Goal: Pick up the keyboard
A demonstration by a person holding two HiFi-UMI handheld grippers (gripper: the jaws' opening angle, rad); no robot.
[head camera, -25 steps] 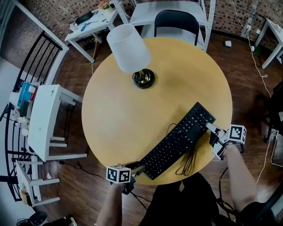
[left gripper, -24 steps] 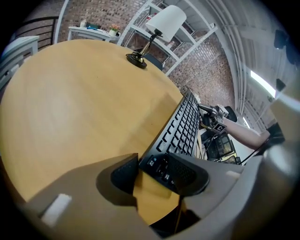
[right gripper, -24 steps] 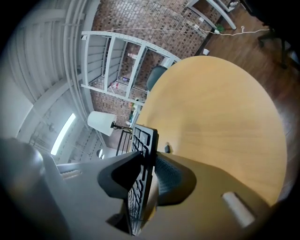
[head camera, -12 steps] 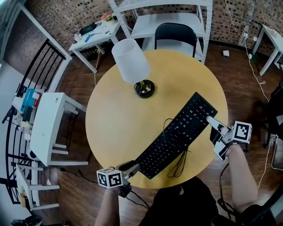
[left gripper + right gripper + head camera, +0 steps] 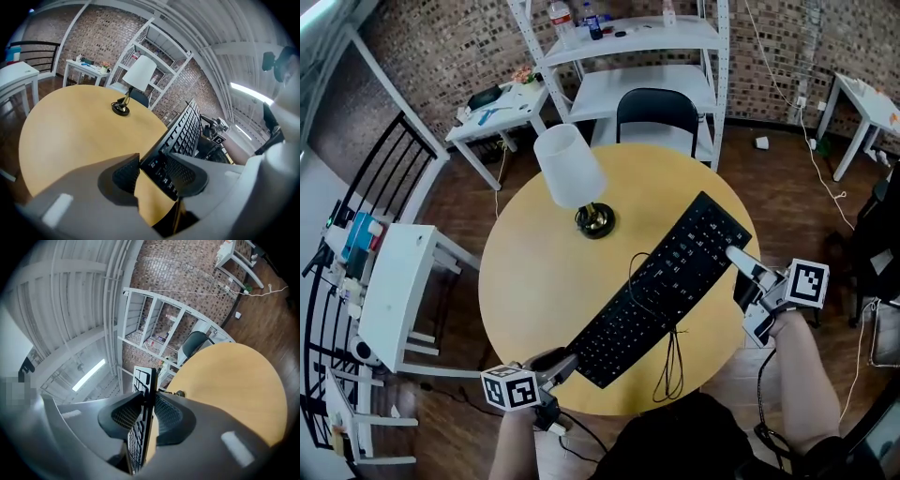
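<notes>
One black keyboard [image 5: 661, 286] hangs clear of the round wooden tabletop [image 5: 534, 272]. It slants over the near right part, with one end close to the near rim and the other close to the right rim. Bare tabletop lies open to its left and beyond.

The keyboard is long and full-size with dark keys. Its thin black cable [image 5: 670, 352] loops down across the near edge.

The left claw [image 5: 561, 361] pinches the near end, its pads closed on the corner keys, and it angles downward. The right claw [image 5: 739, 256] is clamped narrowly on the far end's edge and held almost level.

Farther off, a white-shaded lamp [image 5: 575, 178] stands on the tabletop, well apart from the keyboard. A black chair [image 5: 654, 108] sits behind the far rim.
</notes>
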